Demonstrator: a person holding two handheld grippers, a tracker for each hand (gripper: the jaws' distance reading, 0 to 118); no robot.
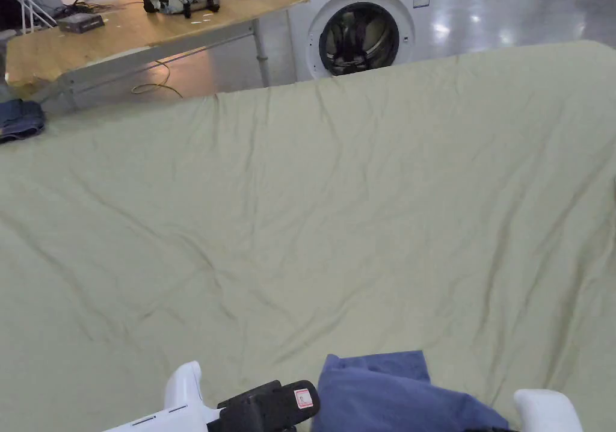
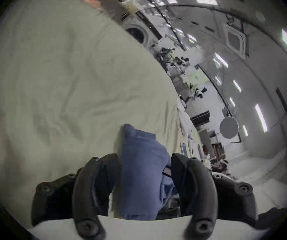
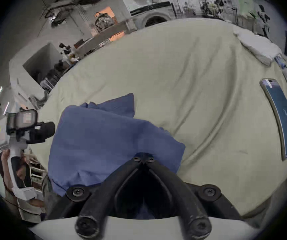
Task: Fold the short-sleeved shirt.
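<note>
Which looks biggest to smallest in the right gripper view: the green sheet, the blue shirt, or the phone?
1. Green sheet, by far the largest.
2. Blue shirt; it is nearer the camera, which may enlarge it.
3. Phone, the smallest, lying at the sheet's right edge.

I'm seeing matt blue cloth in the shirt [image 3: 104, 139], creased pale-green cloth on the sheet [image 1: 337, 210], glossy floor [image 1: 511, 18] shining.

shirt [image 1: 391, 391] on sheet [image 1: 337, 210] (near edge) | washing machine [image 1: 361, 30] behind | phone [image 3: 281, 119] right
</note>
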